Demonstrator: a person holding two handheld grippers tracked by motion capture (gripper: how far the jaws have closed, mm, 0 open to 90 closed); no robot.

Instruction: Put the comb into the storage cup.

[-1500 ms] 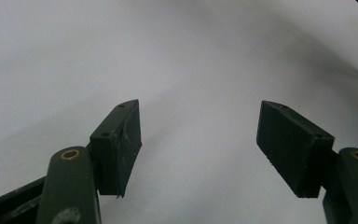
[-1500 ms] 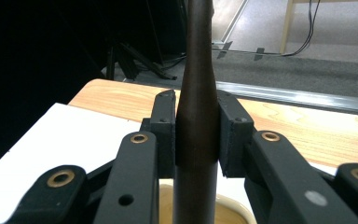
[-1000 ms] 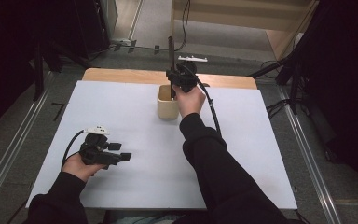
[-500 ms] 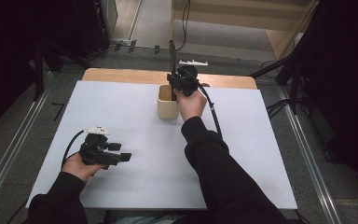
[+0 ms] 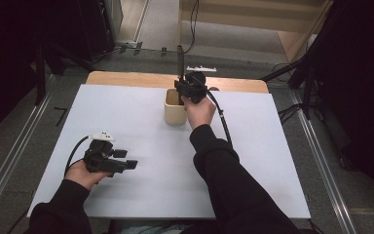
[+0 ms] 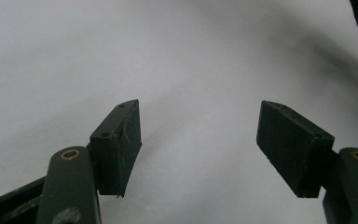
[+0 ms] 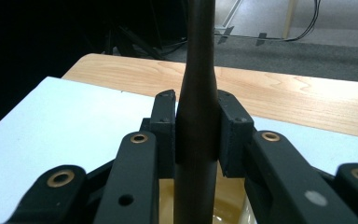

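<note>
A beige cup [image 5: 174,115] stands at the far middle of the white tabletop [image 5: 141,112]. Directly above it, my right gripper [image 5: 184,90] is shut on a long dark rod-like handle [image 5: 179,59] that stands upright, its lower end down inside the cup. In the right gripper view the handle [image 7: 200,70] is clamped between both pads [image 7: 164,122], with the cup's rim [image 7: 229,211] just below. My left gripper [image 5: 130,165] is held low over the near left of the table, open. Its pads [image 6: 121,140] hold nothing.
A bare wooden strip [image 5: 126,79] runs along the far edge of the table, with a small white object [image 5: 200,68] lying on it. The right gripper's cable [image 5: 222,122] trails over the table beside the forearm. Metal rails and dark stands flank the table.
My right gripper, with the handle in it, has sunk slightly toward the cup. The left gripper has stayed still.
</note>
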